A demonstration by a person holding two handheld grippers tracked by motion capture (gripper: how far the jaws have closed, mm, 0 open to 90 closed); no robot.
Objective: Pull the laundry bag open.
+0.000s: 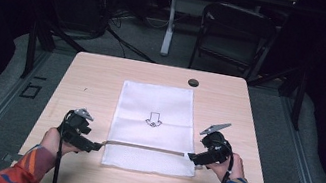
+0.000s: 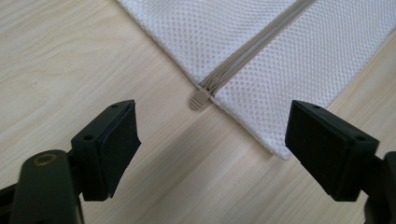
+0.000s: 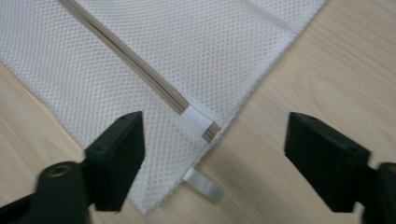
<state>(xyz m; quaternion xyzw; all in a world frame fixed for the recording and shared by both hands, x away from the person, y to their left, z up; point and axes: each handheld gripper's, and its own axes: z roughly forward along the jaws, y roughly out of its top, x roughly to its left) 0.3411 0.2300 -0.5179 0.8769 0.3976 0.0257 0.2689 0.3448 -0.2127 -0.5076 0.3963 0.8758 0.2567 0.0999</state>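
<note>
Now we are hovering our left gripper (image 2: 212,140), jaws apart and empty, above the zipper pull (image 2: 199,98) at the mesh laundry bag's (image 1: 153,120) nine o'clock edge; the zipper (image 1: 146,147) looks fully closed. Our right gripper (image 3: 215,154) is hanging open over the three o'clock end, so little seems left.

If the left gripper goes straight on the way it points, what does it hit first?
Probably the small grey zipper pull at the edge of the white mesh bag, centred between the left gripper's open jaws; depth is uncertain.
</note>
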